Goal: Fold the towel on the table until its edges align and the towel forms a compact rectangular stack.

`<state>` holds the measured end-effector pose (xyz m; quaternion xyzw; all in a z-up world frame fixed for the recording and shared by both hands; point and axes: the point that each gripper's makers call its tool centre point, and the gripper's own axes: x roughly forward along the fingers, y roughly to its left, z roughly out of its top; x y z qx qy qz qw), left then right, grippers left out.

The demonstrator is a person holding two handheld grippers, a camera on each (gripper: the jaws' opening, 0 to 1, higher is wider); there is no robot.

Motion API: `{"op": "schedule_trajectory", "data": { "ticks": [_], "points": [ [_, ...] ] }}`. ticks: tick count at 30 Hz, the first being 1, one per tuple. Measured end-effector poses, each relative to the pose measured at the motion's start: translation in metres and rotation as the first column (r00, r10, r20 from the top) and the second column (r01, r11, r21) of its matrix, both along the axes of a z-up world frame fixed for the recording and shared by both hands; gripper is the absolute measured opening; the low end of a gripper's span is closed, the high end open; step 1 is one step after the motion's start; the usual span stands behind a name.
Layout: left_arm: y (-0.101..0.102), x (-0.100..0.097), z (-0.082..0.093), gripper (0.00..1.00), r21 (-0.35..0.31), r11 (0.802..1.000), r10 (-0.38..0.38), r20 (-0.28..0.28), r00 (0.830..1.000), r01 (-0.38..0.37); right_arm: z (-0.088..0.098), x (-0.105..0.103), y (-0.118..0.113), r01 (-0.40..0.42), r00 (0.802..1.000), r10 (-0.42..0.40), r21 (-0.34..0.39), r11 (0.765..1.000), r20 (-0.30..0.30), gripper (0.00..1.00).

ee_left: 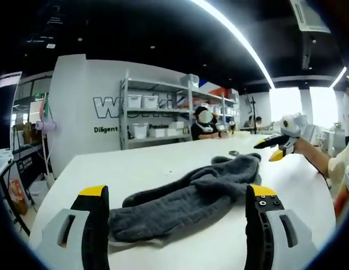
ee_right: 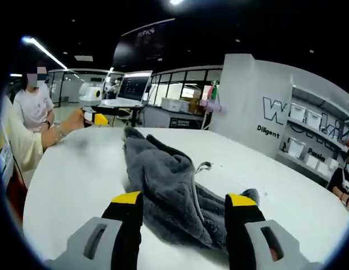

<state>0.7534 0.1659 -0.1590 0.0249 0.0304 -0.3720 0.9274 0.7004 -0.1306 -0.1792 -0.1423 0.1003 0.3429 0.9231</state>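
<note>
1. Grey towel [ee_left: 191,199] lying crumpled in a long, rumpled heap on the white desk [ee_left: 146,169], not folded, edges not aligned.
2. Left tongs [ee_left: 180,211] spread wide, yellow-tipped jaws apart at either side of the towel's near end, gripping nothing.
3. Right tongs [ee_right: 184,216] likewise spread, jaws apart with the towel [ee_right: 169,188] lying between and beyond them on the desk [ee_right: 79,169]; nothing pinched.
4. In the left gripper view, right tongs [ee_left: 278,147] visible at the desk's far right, above the surface, apart from the towel.
5. Behind: metal shelf [ee_left: 157,115] with white bins against a grey wall; a seated person [ee_right: 34,104] and an open laptop [ee_right: 132,89] beyond the desk.
</note>
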Motion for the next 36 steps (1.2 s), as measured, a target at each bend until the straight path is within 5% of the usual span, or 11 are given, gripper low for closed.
{"op": "schedule_trajectory", "data": {
  "ticks": [8,16,19,26,36],
  "points": [
    [0.0,-0.002,-0.006,0.99,-0.005,1.0,-0.006,-0.03,1.0,0.006,0.009,0.023,0.01,0.008,0.999,-0.004,0.091,0.996,-0.05,0.35],
    [-0.001,-0.005,-0.008,0.99,0.001,1.0,-0.006,-0.034,0.999,0.006,-0.017,0.038,0.023,0.023,0.986,-0.009,0.084,0.996,-0.168,0.3],
    [0.0,-0.005,-0.009,0.99,-0.004,1.0,-0.004,-0.04,0.999,0.004,-0.026,0.041,0.025,0.019,0.982,-0.004,0.075,0.997,-0.187,0.15],
    [0.003,-0.004,-0.01,0.99,0.0,1.0,0.003,-0.044,0.999,-0.003,-0.022,0.033,0.031,-0.037,0.992,0.037,0.003,0.999,-0.118,0.03],
    [0.006,-0.003,-0.011,0.99,-0.006,1.0,0.021,-0.047,0.999,-0.021,0.044,0.021,0.033,-0.035,0.994,0.038,-0.035,0.999,0.098,0.03]
  ]
}}
